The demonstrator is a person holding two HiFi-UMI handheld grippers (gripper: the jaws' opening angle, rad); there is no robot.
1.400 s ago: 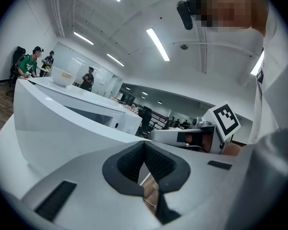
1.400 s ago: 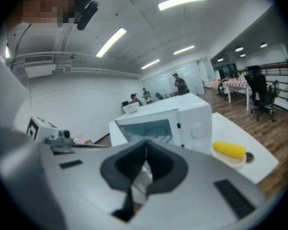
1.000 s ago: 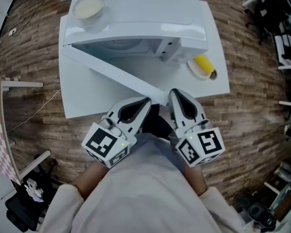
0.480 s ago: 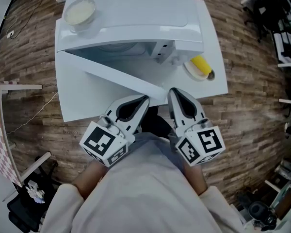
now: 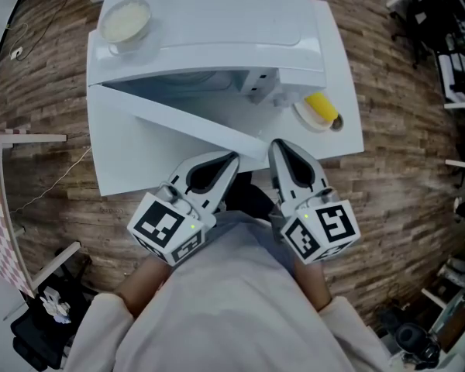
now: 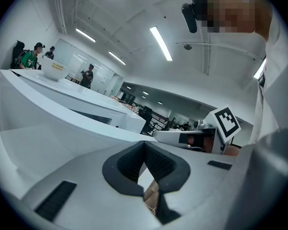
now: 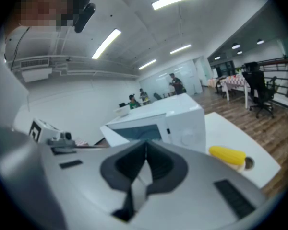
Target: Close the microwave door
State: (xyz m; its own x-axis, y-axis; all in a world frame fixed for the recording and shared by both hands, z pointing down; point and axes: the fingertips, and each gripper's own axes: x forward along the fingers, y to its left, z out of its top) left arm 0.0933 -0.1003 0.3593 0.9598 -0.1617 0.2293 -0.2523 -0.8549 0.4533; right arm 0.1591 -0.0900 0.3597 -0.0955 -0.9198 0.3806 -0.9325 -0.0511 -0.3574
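Observation:
A white microwave stands on a white table, its door swung open from the left hinge toward me. The door's free end lies just ahead of both grippers. My left gripper sits at the table's near edge, jaws shut and empty, with the door's free end just beyond its tip. The right gripper is beside it, also shut and empty. In the right gripper view, past my right gripper, are the microwave and the door. The door fills the left of the left gripper view, beyond my left gripper.
A bowl rests on top of the microwave at its left. A corn cob on a small plate sits on the table right of the microwave. Wood floor surrounds the table; chairs and racks stand at the right.
The head view shifted a little a second ago. Both grippers and the door keep the same pose since.

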